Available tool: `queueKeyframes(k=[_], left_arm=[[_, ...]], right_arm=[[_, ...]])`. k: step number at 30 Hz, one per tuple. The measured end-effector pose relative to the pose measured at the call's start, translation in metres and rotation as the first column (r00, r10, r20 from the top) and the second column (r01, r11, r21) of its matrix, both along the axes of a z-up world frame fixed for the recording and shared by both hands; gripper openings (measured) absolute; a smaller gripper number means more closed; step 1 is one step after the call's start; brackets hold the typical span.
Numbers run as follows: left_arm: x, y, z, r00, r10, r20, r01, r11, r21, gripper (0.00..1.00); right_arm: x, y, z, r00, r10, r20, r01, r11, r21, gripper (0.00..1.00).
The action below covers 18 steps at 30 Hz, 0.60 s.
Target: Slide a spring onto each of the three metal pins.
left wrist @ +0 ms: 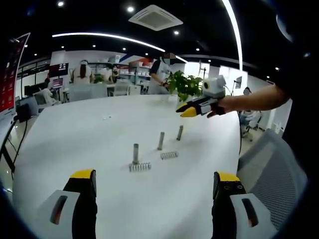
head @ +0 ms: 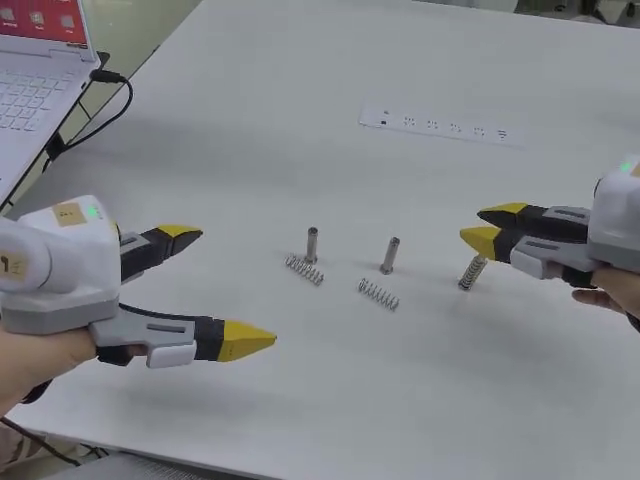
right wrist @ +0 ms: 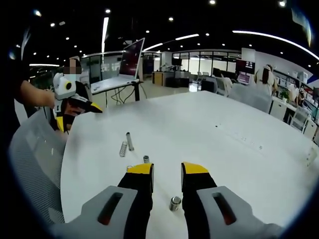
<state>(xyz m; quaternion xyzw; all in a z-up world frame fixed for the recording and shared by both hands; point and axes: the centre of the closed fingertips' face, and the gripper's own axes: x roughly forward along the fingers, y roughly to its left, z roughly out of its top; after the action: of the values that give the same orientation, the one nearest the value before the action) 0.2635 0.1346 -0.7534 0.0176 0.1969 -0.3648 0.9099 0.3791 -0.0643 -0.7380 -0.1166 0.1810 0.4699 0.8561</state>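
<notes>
Three short metal pins stand in a row on the white table (head: 250, 100). Beside the left pin (head: 312, 244) a loose spring (head: 304, 269) lies flat. Another spring (head: 378, 293) lies in front of the middle pin (head: 390, 255). At the right pin's place a third spring (head: 472, 272) stands slightly tilted, apparently over the pin. My right gripper (head: 490, 226) hovers just above it, jaws a little apart and holding nothing. In the right gripper view that pin (right wrist: 175, 203) sits below the gap between the jaws. My left gripper (head: 215, 287) is wide open, left of the pins and empty.
A laptop (head: 35, 70) with its cable (head: 110, 105) sits at the table's far left corner. A white power strip (head: 440, 126) lies behind the pins. The table's near edge runs close below the left gripper. People and desks are in the room beyond.
</notes>
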Motion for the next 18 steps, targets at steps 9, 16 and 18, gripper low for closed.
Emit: queueKeyframes(k=[9,16,18], left_arm=[[0.0,0.0,0.0,1.0,0.0,-0.001,0.0,1.0,-0.001,0.95],[-0.002,0.001,-0.001,1.0,0.002,-0.002,-0.002,1.0,-0.001,0.95],[-0.003,0.001,-0.002,1.0,0.001,-0.004,-0.001,1.0,0.002,0.95]], right_arm=[[-0.012,0.026,0.014,0.998,0.06,0.018,-0.061,0.997,0.038,0.2],[-0.024,0.042,0.015,0.994,0.103,0.036,-0.105,0.994,0.031,0.18],[-0.027,0.046,0.014,0.992,0.117,0.04,-0.118,0.992,0.031,0.18]])
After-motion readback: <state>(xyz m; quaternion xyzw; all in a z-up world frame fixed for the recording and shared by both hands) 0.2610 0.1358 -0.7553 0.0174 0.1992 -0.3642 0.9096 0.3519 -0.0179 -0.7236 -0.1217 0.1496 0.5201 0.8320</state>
